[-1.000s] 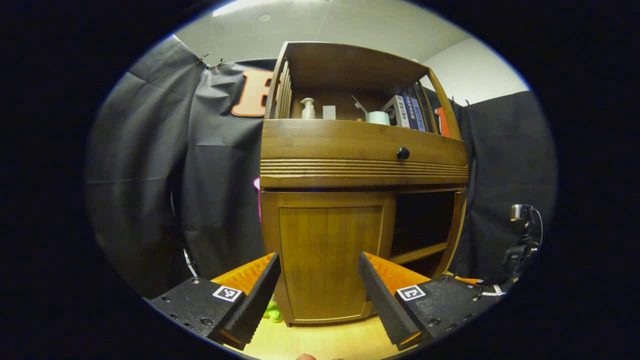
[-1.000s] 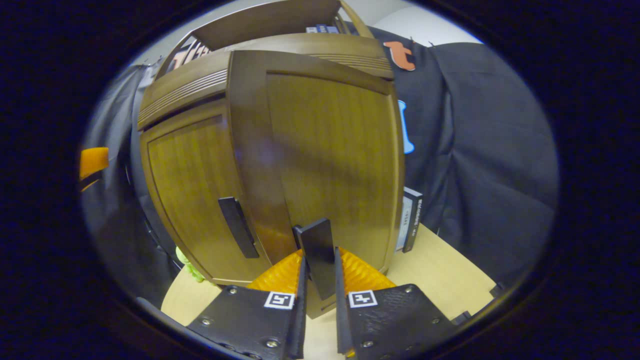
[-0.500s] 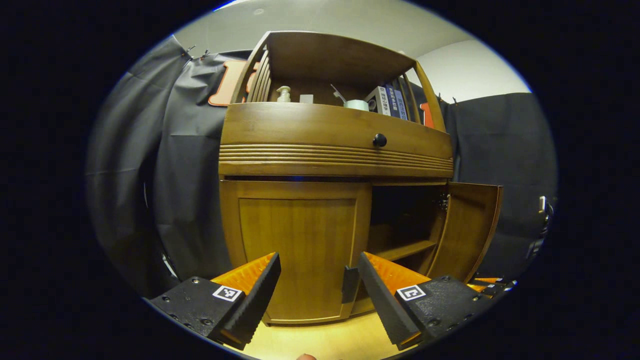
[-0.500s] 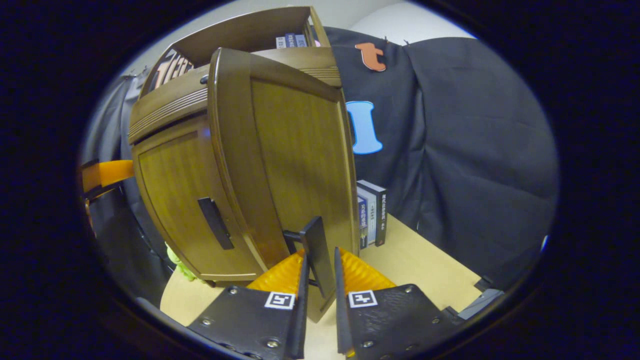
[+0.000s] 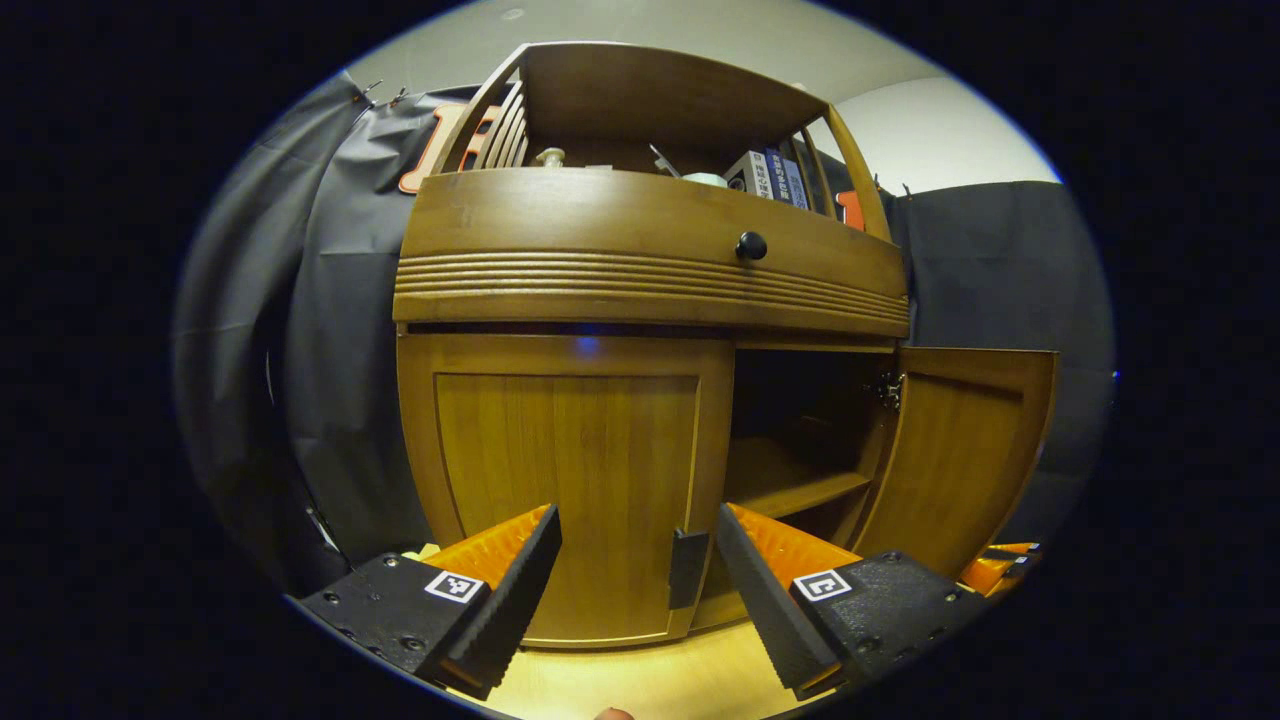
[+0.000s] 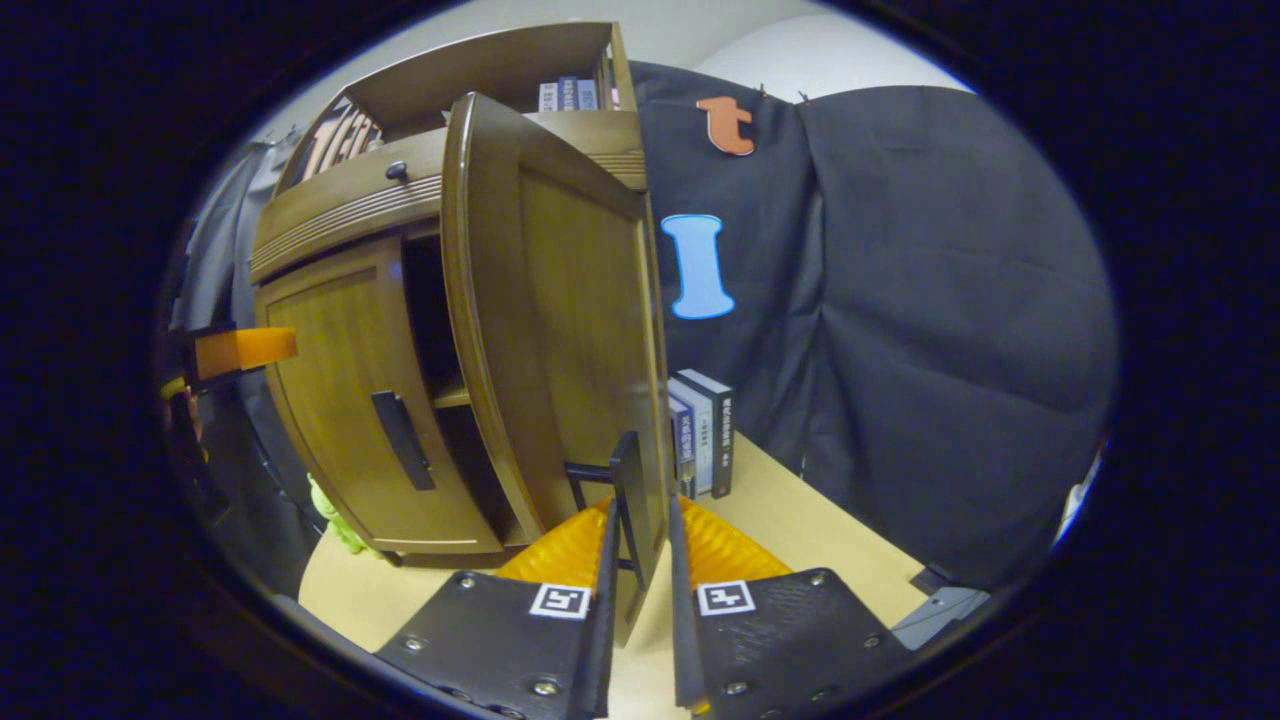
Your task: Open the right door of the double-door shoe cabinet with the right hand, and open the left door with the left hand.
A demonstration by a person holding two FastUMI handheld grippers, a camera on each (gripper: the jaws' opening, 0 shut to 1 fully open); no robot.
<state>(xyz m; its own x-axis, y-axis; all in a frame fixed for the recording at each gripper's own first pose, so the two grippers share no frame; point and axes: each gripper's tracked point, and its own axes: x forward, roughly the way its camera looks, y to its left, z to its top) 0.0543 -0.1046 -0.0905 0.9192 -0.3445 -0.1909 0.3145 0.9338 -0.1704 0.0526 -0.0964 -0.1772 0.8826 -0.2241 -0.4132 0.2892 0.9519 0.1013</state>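
Item: brown wooden double-door shoe cabinet point(image 5: 650, 290), standing on a pale wooden tabletop point(image 5: 640, 680); open shelf on top, drawer front with a round black knob point(image 5: 751, 245).

Right door point(image 6: 560, 300): swung well out from the cabinet front, dark interior and one shelf board point(image 5: 790, 490) exposed. Its flat black bar handle point(image 6: 630, 490), long axis upright, is clenched between the right tongs point(image 6: 638, 560), both fingers pressing its faces, at 12 o'clock in the right gripper view.

Left door point(image 5: 565, 480): closed, flush with the frame. Its flat black bar handle point(image 5: 688, 568), long axis upright, sits at the door's inner edge near the bottom.

Left tongs point(image 5: 638, 570): released, fingers spread wide, holding nothing. In the left gripper view the handle lies at about 1 o'clock from their midpoint, nearer the right-side finger, apart from both. The left tongs are much the nearer pair to it.

Judgement: right-door step largely done; left-door step not begun. The next move likely calls for a small sideways shift to centre the upright bar between the fingers before closing.

Sundries: upright books point(image 6: 700, 430) on the tabletop at 1 o'clock of the right tongs.
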